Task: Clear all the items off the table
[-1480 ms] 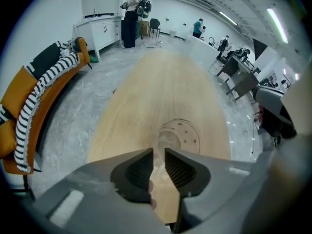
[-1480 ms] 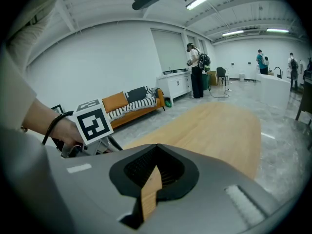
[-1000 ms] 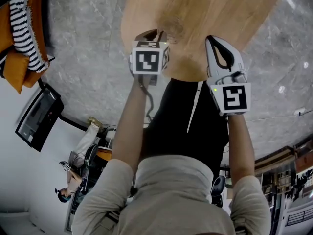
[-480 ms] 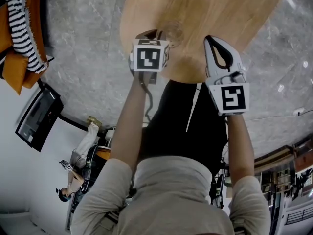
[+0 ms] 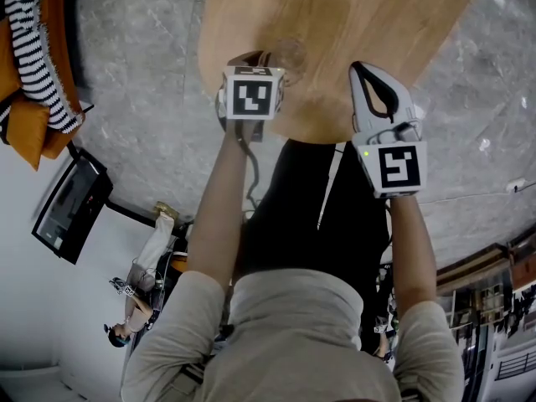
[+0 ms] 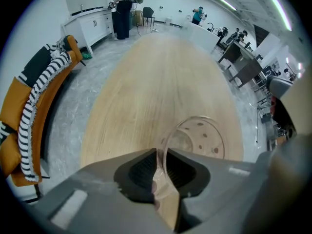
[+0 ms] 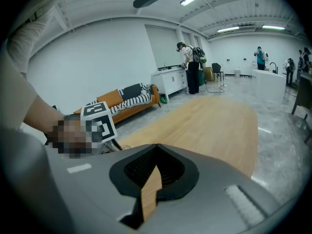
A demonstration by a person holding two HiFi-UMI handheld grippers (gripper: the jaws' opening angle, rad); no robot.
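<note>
Head view, forearms (image 5: pixel 219 208) stretched over table (image 5: pixel 335 23) edge, left gripper (image 6: pixel 157 152) pinching clear cup (image 6: pixel 200 135) by rim, right gripper (image 7: pixel 156 147) closed, empty.

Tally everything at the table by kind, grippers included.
1 clear cup, its wall pinched by the left gripper
2 grippers: that left gripper and the right gripper, shut on nothing
1 wooden table
Total: 4
</note>
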